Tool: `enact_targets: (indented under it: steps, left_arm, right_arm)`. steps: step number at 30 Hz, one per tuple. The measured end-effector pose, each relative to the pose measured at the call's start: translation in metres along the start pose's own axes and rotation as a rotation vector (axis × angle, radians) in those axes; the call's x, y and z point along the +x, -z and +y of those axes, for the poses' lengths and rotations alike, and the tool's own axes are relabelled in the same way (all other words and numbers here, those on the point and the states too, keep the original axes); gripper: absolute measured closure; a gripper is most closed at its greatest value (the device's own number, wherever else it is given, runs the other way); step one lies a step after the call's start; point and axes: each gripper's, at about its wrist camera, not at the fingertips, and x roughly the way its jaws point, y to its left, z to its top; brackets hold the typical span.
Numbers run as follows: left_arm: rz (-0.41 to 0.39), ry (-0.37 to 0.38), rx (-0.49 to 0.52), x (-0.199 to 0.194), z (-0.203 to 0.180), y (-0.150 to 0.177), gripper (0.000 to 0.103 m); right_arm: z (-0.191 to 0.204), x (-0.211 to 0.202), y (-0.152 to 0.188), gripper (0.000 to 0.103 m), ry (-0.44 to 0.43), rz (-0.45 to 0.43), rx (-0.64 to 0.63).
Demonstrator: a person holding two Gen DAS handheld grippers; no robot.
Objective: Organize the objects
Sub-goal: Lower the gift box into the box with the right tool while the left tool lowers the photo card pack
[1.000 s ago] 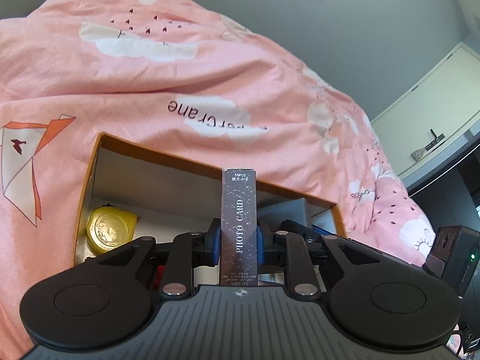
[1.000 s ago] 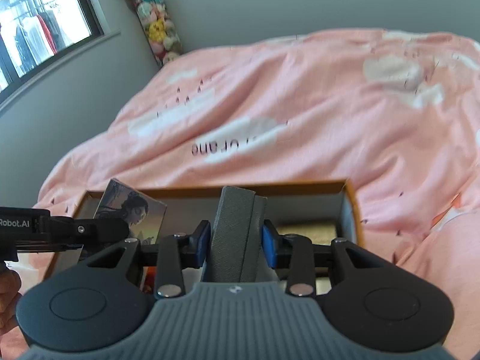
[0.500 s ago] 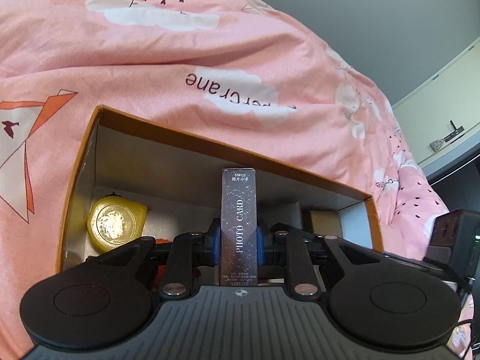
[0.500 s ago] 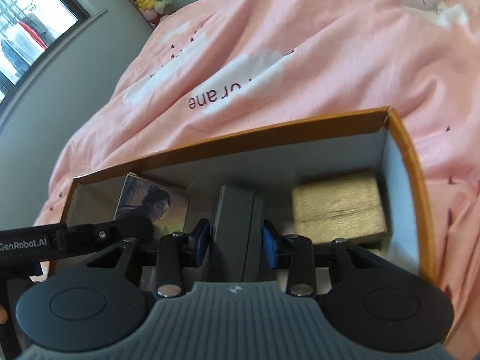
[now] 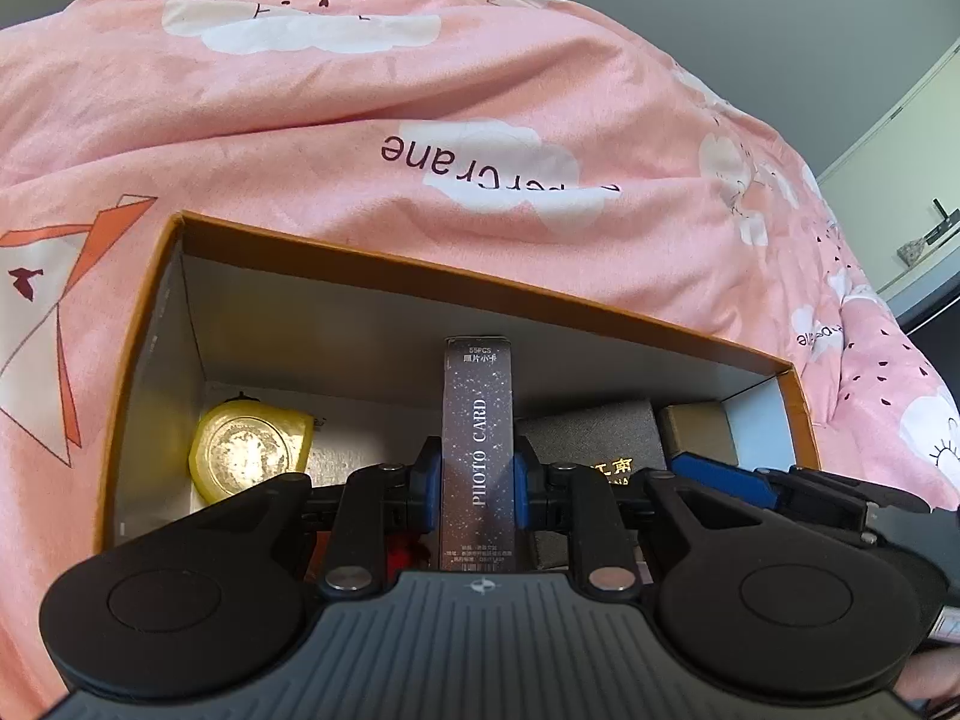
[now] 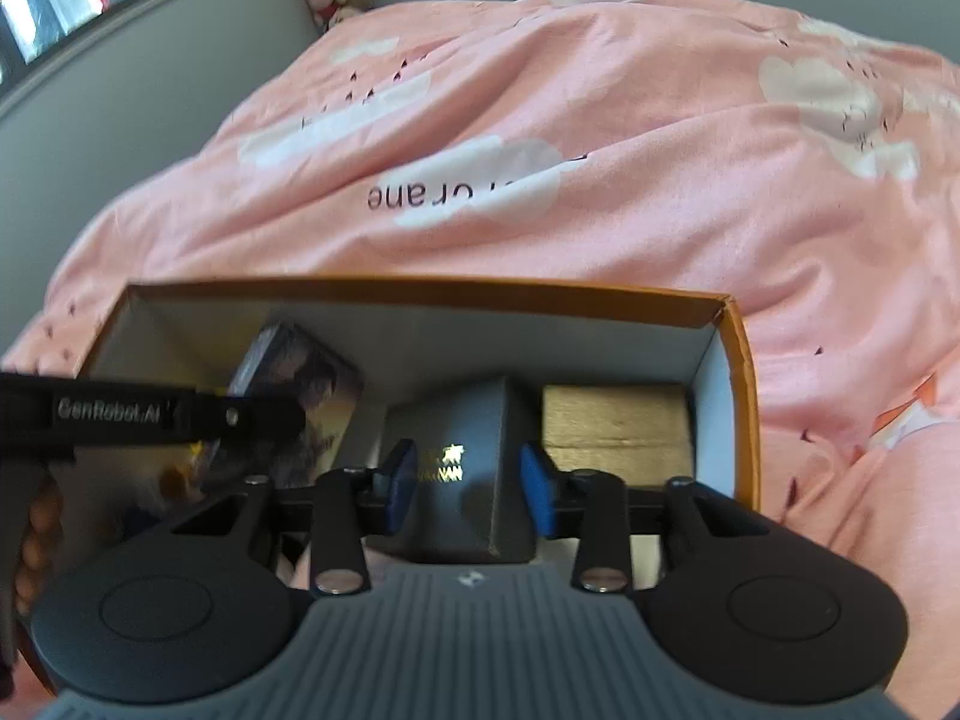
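An orange-rimmed carton [image 5: 480, 282] lies open on a pink duvet. My left gripper [image 5: 477, 474] is shut on a slim dark "PHOTO CARD" box [image 5: 477, 396], held upright over the carton's middle. From the right wrist view that box shows a portrait face [image 6: 306, 396]. My right gripper [image 6: 468, 486] hangs low inside the carton with its jaws closing. A dark grey box with a gold logo [image 6: 456, 420] rests tilted between and below the blue pads [image 6: 537, 498], which do not visibly press on it. That grey box [image 5: 594, 432] also shows to the right of the left gripper.
A yellow round-faced item [image 5: 246, 450] sits in the carton's left corner, and a gold box [image 6: 615, 426] stands against its right wall. Something red lies under the left gripper. A hand [image 6: 36, 528] holds the left gripper's handle. The pink duvet [image 6: 600, 150] surrounds the carton.
Both grippers sank and tipped down into the carton. The grey box, earlier pinched on edge in the right gripper, now rests tilted with its logo face showing. The left grip is unchanged.
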Motion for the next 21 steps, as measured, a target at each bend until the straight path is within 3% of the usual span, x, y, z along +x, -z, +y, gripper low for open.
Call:
enact_targets:
  steps: [9,18,21]
  left_arm:
    - [0.030,0.031,-0.052,0.012,0.004,0.001,0.078]
    - [0.068,0.058,-0.095,0.022,0.011,-0.001,0.075]
    - [0.045,0.040,-0.072,0.016,0.008,-0.001,0.059]
  right_arm:
    - [-0.008,0.013,0.006,0.080,-0.010,0.055,0.026]
    - [-0.005,0.003,0.012,0.078,-0.011,0.022,0.021]
    - [-0.004,-0.001,0.013,0.078,-0.009,0.007,0.015]
